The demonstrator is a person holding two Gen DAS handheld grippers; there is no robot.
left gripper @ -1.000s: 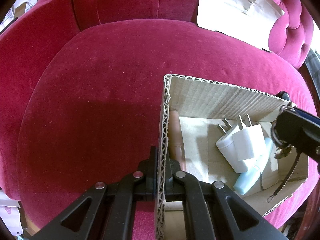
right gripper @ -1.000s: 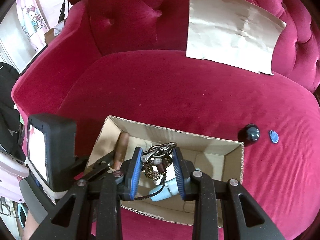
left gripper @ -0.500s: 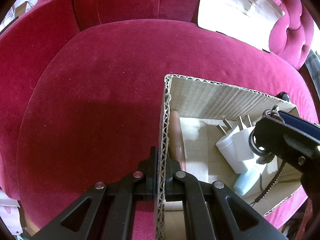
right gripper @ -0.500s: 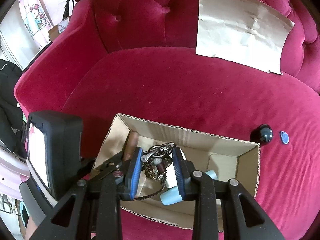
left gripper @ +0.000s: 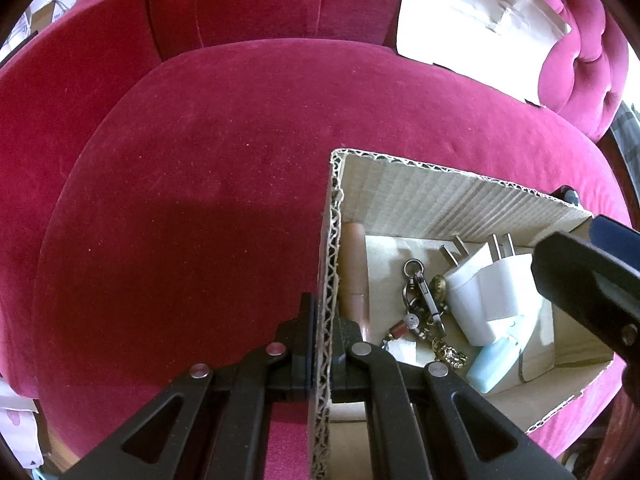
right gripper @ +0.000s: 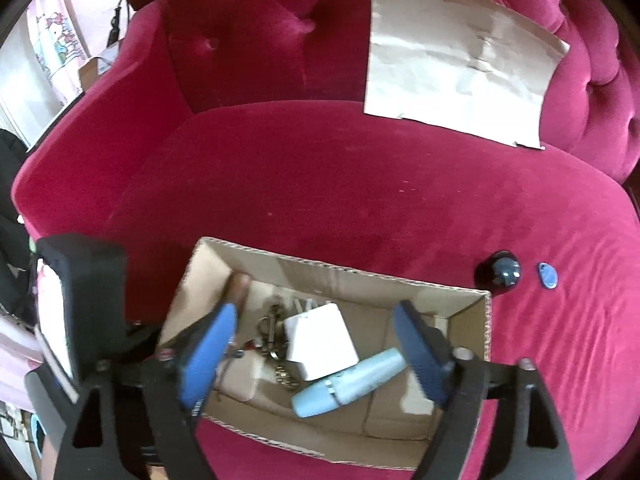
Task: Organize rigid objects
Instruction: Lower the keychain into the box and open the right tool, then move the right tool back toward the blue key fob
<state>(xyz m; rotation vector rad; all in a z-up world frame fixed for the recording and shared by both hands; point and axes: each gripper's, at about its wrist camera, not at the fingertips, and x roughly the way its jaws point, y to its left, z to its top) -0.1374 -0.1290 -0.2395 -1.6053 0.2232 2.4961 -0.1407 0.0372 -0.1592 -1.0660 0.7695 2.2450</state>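
An open cardboard box (left gripper: 440, 196) sits on the red velvet sofa seat. My left gripper (left gripper: 322, 320) is shut on the box's left wall (left gripper: 330, 240), one finger on each side. Inside lie a metal keychain (left gripper: 424, 312), white plug adapters (left gripper: 492, 292), a light blue tube (left gripper: 494, 364) and a brown cylinder (left gripper: 354, 272). My right gripper (right gripper: 316, 320) hovers over the box (right gripper: 360, 276) with its blue-padded jaws opening wide and nothing between them. The keychain (right gripper: 272, 328) rests on the box floor below, beside the white adapter (right gripper: 320, 340) and the tube (right gripper: 352, 380).
A dark round object (right gripper: 502, 272) and a small blue tag (right gripper: 547, 276) lie on the seat just right of the box. A creased sheet of brown paper (right gripper: 456, 72) leans against the tufted backrest. The left gripper's body (right gripper: 80, 300) stands at the box's left.
My right gripper's jaws have spread apart and let go of the keychain, which now lies in the box. The left gripper keeps its hold on the box wall.
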